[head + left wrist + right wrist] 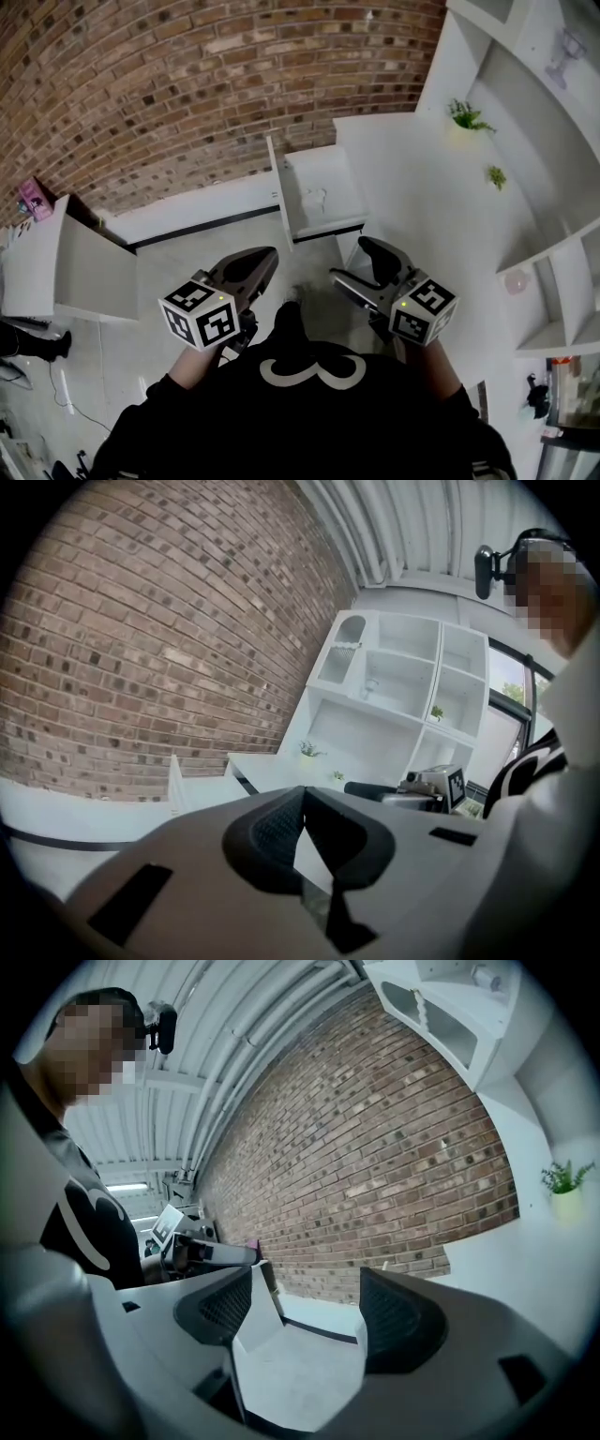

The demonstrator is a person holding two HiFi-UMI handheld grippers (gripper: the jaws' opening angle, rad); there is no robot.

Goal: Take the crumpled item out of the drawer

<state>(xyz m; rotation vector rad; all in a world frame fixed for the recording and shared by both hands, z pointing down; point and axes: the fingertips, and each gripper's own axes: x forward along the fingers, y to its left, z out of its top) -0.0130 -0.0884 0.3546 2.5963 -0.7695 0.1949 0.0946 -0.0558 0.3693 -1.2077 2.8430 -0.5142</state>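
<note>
A white drawer (pixel 280 192) stands pulled open from the white unit below the brick wall. A small pale crumpled item (pixel 316 197) lies on its floor. Both grippers hover short of the drawer, close to my body. My left gripper (pixel 265 257) is below the drawer's left side, and in the left gripper view its pads (pixel 272 829) meet at the tips, so this gripper (pixel 301 797) is shut on nothing. My right gripper (pixel 356 262) sits below the drawer's right corner. Its jaws stand wide apart in the right gripper view, where this gripper (pixel 305 1307) holds nothing.
A white counter (pixel 403 178) runs right of the drawer to a shelving unit (pixel 539 122) holding two small plants (pixel 466 115). A white cabinet (pixel 66 272) stands at the left, with a pink object (pixel 31 199) behind it. The brick wall (pixel 187 84) backs everything.
</note>
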